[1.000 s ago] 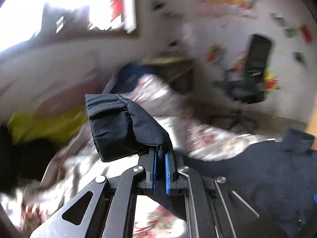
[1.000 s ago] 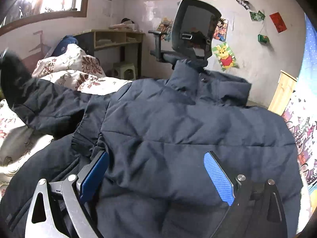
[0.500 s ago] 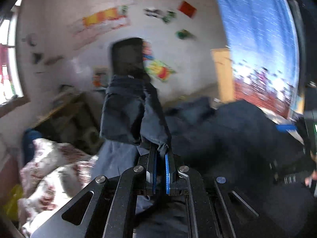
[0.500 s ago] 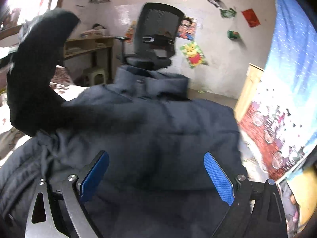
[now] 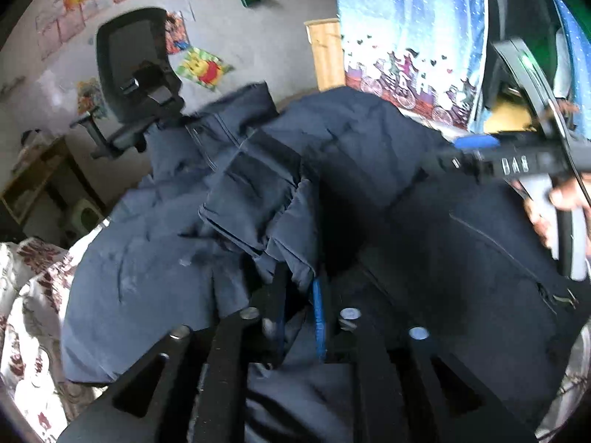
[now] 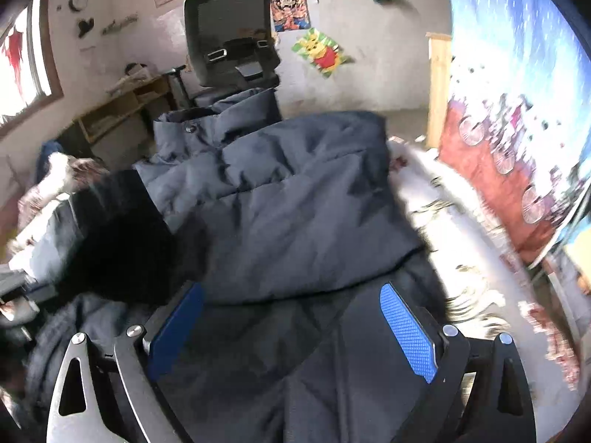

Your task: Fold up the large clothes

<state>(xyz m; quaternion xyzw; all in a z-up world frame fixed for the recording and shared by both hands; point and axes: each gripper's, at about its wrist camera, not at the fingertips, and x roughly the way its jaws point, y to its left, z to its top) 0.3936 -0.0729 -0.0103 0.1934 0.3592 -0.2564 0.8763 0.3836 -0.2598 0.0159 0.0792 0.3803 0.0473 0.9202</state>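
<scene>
Sleeve laid across navy jacket [image 5: 424, 192] on the bed [image 6: 454, 229].
Left gripper [image 5: 299, 295] opening, cuff [image 5: 258, 192] between its jaws, apparently releasing the fold; right gripper [image 6: 291, 317] spread wide, empty, hovering above.

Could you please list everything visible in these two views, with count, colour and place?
puffer jacket: one, navy, spread on the bed, collar toward the chair
sleeve cuff: one, navy, folded onto the jacket's middle
bedspread: one, white with red floral print, under the jacket
office chair: one, black, past the collar
desk: one, wooden, by the wall under the window
cartoon bear poster: one, yellow and green, on the wall
curtain: one, blue with red printed band, beside the bed
left gripper: black with blue pads, jaws opening, cuff fabric between them
right gripper: black with blue pads, open above the jacket's hem
hand: one, holding the right gripper's handle
</scene>
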